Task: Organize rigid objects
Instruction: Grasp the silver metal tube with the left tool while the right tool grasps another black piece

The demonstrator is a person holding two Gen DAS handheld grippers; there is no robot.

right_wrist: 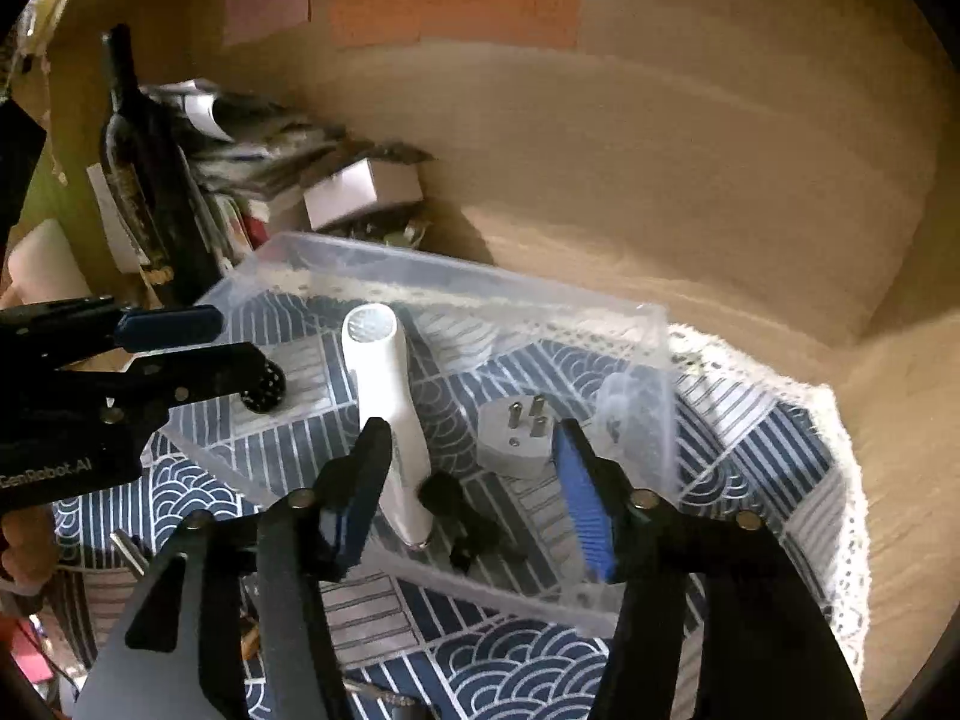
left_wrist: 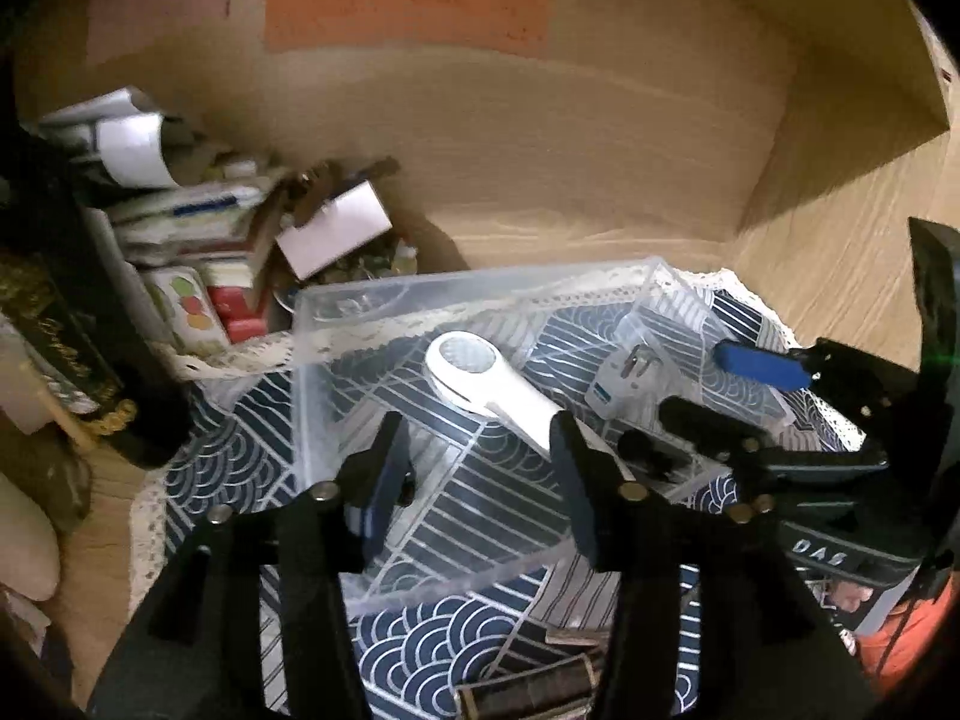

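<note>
A clear plastic bin (left_wrist: pixel 336 312) (right_wrist: pixel 600 312) stands on a blue patterned cloth (left_wrist: pixel 420 648) (right_wrist: pixel 780 432). Inside lie a white handheld device (left_wrist: pixel 486 384) (right_wrist: pixel 384 402), a white plug adapter (left_wrist: pixel 627 378) (right_wrist: pixel 522 438) with prongs up, and a small black object (left_wrist: pixel 645 450) (right_wrist: pixel 462 516). My left gripper (left_wrist: pixel 480 438) hovers open over the bin's near side, empty. My right gripper (right_wrist: pixel 474 450) is open above the bin between the device and the adapter, empty. Each gripper shows in the other's view: the right (left_wrist: pixel 720 384), the left (right_wrist: pixel 234 354).
A dark wine bottle (right_wrist: pixel 138 168) (left_wrist: pixel 54 312) and a heap of boxes and papers (left_wrist: pixel 228 240) (right_wrist: pixel 336 186) fill the back left corner. Wooden walls (left_wrist: pixel 540 120) close the back and right. Small dark metal items (left_wrist: pixel 528 690) lie on the cloth in front of the bin.
</note>
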